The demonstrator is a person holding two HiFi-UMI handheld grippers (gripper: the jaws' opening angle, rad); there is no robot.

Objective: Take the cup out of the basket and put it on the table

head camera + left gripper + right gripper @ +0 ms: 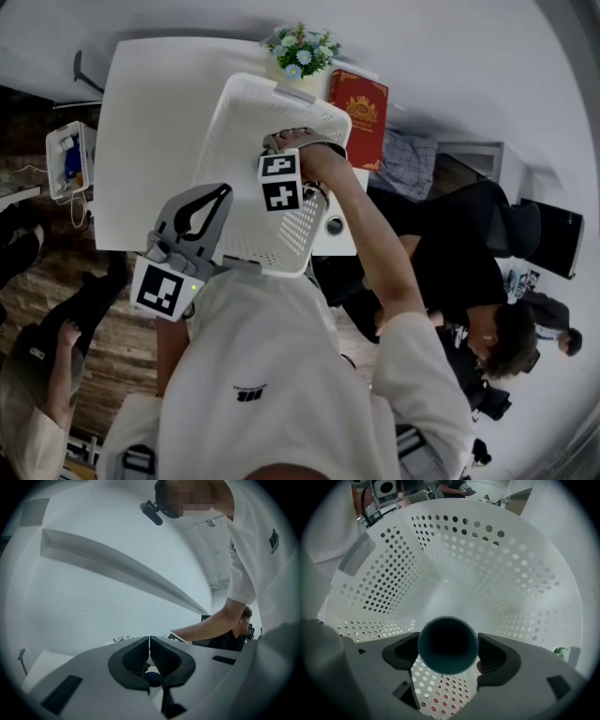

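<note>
Gripping the cup [448, 641], the right gripper [449, 648] sits within the basket [497, 559] walls; left gripper [149, 643] closed outside.

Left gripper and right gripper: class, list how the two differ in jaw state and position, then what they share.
The left gripper has its jaws shut together on nothing; the right gripper has its jaws clamped on a teal cup. The right gripper reaches inside the white basket; the left gripper is held outside it, near the person's body. Both are grey, and each carries a marker cube.
</note>
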